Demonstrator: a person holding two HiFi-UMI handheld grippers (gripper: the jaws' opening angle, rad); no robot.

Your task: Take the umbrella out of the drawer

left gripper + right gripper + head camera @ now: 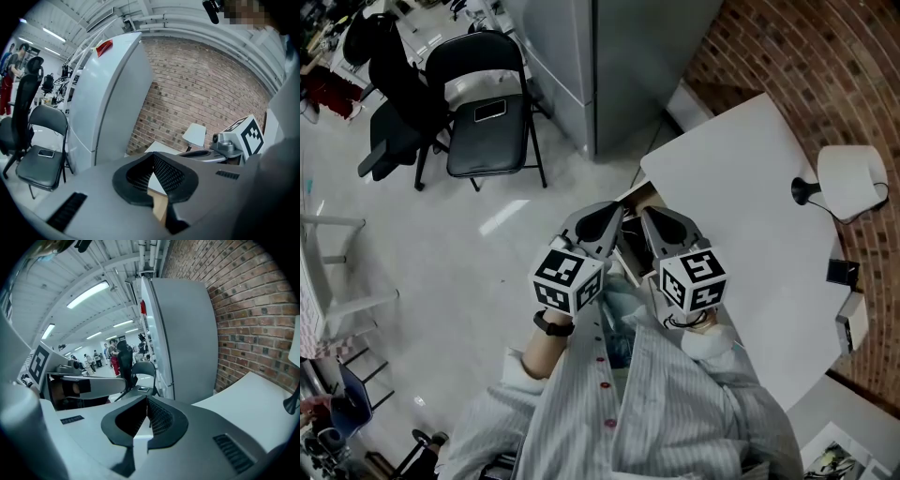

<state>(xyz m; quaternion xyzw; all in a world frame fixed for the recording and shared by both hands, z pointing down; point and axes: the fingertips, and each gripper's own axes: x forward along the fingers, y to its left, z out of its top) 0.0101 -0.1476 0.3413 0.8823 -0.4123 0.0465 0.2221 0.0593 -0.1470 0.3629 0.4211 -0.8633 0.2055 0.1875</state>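
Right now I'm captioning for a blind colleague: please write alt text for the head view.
Seen from above, a person in a striped shirt holds the left gripper and right gripper side by side at the edge of a table beside a brick wall. A lamp stands on the table; a black folding chair stands nearby.

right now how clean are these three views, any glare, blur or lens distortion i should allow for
Head view: dim but even and sharp, with one pale glare streak on the floor. Left gripper view: strong fisheye bows the brick wall, the corners go black, and a mosaic patch sits top right. Right gripper view: same bowing, and the ceiling light is blown out.
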